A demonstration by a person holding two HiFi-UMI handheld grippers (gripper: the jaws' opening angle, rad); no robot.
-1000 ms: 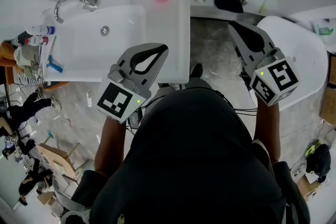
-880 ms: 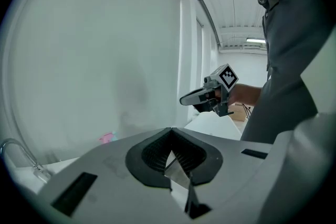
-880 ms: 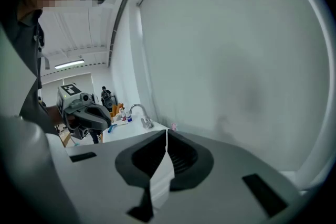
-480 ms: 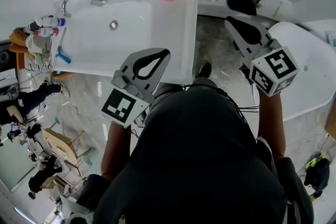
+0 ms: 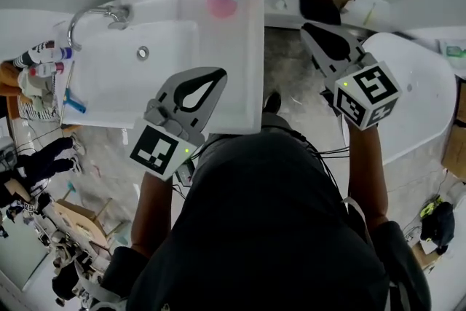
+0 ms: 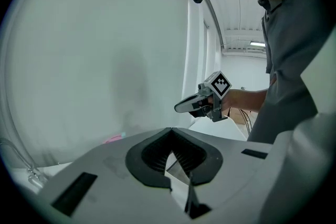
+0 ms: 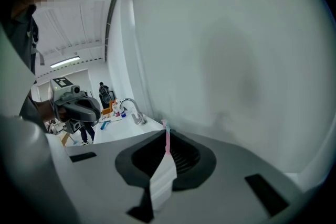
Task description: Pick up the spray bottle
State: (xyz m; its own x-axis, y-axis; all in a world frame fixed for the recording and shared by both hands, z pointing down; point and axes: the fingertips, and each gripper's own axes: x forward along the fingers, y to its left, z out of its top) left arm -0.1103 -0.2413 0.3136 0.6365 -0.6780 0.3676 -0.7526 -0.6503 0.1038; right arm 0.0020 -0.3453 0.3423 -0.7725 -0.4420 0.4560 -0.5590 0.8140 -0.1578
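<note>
The pink spray bottle (image 5: 220, 2) stands at the back of the white sink counter (image 5: 244, 54), by the wall. It shows as a small pink shape (image 6: 113, 138) in the left gripper view. My left gripper (image 5: 220, 72) hovers over the counter's near right part, pointing toward the bottle and well short of it. Its jaws are shut and hold nothing (image 6: 170, 129). My right gripper (image 5: 306, 28) hangs over the floor gap right of the counter, also shut and empty (image 7: 166, 131). Each gripper appears in the other's view: the right one (image 6: 181, 107) and the left one (image 7: 94, 106).
A chrome faucet (image 5: 91, 14) rises at the basin's back left. Several bottles (image 5: 44, 62) and a blue toothbrush (image 5: 73, 102) lie at the left. A dark object (image 5: 317, 0) sits on the back ledge. A white rounded fixture (image 5: 419, 84) stands at the right.
The right gripper has slid left and down, toward the gap beside the counter. The left gripper has shifted slightly over the counter. Both sets of jaws stay shut.
</note>
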